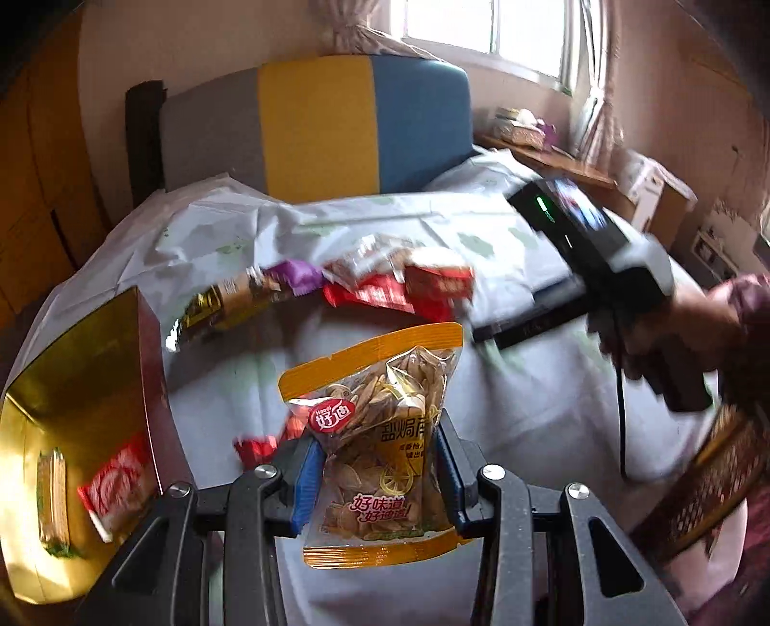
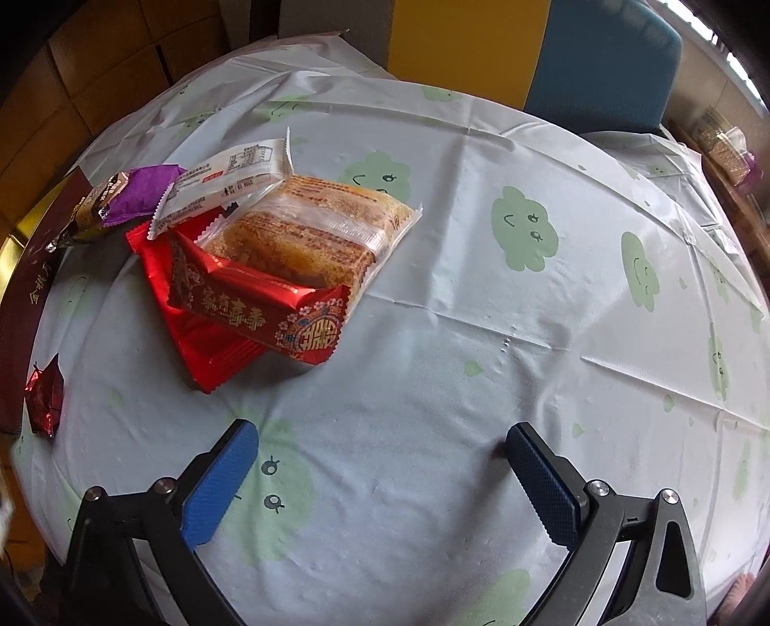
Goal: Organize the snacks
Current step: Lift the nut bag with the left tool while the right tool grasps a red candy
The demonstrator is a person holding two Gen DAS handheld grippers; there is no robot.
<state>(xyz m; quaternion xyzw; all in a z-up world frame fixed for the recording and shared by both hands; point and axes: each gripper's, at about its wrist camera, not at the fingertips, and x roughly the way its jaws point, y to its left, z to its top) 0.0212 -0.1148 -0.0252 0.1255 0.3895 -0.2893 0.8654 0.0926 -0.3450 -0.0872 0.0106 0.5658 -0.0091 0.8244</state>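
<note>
Above the table (image 2: 481,289), left tool (image 1: 375,462) clamps a seed packet (image 1: 380,433); right tool (image 2: 380,452) gapes empty.

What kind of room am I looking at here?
Probably a lived-in home room: a round table under a pale cloud-print plastic tablecloth, a grey, yellow and blue upholstered chair back, and a curtained window.
</note>
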